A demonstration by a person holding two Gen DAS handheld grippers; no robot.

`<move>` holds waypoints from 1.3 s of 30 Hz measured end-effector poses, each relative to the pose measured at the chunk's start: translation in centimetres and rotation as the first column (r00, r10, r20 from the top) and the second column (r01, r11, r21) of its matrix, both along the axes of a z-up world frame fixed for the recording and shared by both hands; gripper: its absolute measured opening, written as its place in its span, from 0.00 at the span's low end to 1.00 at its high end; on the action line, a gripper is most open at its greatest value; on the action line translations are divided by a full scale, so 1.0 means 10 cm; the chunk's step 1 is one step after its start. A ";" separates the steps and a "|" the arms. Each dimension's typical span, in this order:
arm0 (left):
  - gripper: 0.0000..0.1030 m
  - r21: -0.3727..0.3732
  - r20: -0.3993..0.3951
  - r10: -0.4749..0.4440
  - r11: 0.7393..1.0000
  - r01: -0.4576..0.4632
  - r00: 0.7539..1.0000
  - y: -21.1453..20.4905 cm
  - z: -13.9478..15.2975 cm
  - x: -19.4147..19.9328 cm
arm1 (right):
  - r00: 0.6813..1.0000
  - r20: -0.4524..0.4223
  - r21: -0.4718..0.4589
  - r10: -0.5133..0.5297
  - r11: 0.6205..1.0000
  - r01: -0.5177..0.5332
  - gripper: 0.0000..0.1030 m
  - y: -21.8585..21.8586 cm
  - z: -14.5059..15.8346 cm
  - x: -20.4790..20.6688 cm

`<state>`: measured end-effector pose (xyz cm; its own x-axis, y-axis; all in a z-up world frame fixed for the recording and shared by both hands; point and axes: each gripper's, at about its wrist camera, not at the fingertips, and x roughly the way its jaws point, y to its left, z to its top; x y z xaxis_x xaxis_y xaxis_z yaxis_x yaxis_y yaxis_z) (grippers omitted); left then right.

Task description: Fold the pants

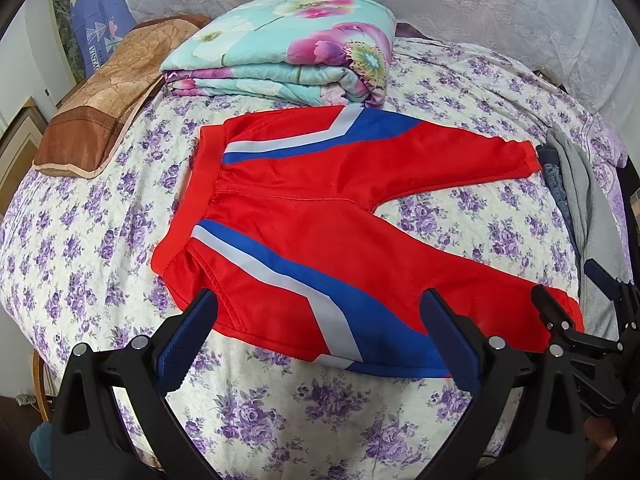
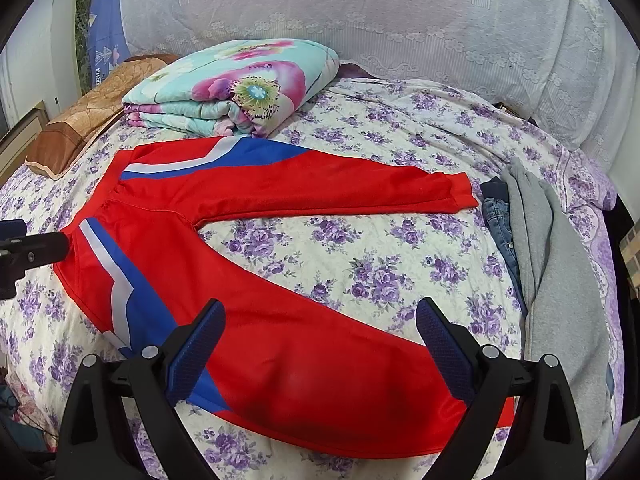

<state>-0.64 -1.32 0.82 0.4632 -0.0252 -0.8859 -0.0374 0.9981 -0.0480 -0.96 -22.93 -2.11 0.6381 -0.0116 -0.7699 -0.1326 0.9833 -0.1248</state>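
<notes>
Floral bedspread bears red pants; left gripper, right gripper spread wide.

A bed covered in a cream quilt with purple flowers carries everything. Red pants with blue and white stripes lie spread flat at its centre, legs apart toward 3 o'clock. A folded floral blanket sits at 12 o'clock, a brown pillow at 10 o'clock, and grey and denim clothes at 3 o'clock.
</notes>
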 end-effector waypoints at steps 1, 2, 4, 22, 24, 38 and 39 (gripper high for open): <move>0.95 -0.010 -0.005 0.001 1.000 -0.001 1.000 0.01 0.00 0.01 | 1.000 -0.001 0.001 0.001 1.000 -0.001 0.94 0.00 0.00 0.00; 0.95 -0.020 -0.010 0.003 1.000 -0.004 1.000 0.02 -0.01 0.01 | 1.000 -0.001 0.002 0.002 1.000 -0.002 0.94 0.00 0.00 0.00; 0.95 -0.033 -0.018 0.007 0.999 -0.008 1.000 0.02 -0.02 0.02 | 1.000 -0.004 0.002 0.004 1.000 -0.004 0.94 0.00 0.00 -0.01; 0.95 -0.055 -0.187 0.117 0.990 -0.129 0.975 0.67 -0.69 0.23 | 0.983 -0.156 0.048 -0.093 0.994 0.102 0.94 -0.27 -0.38 0.07; 0.93 -0.063 -0.223 0.163 0.981 -0.181 0.961 0.90 -0.85 0.26 | 0.972 -0.186 0.061 -0.141 0.986 0.155 0.94 -0.40 -0.47 0.05; 0.13 -0.141 -0.338 0.228 0.947 -0.289 0.913 1.16 -1.28 0.82 | 0.918 -0.199 0.041 -0.343 0.933 0.357 0.94 -1.12 -0.56 -0.16; 0.13 -0.127 -0.323 0.235 0.949 -0.288 0.917 1.14 -1.24 0.82 | 0.907 -0.199 0.025 -0.370 0.924 0.383 0.94 -1.22 -0.57 -0.19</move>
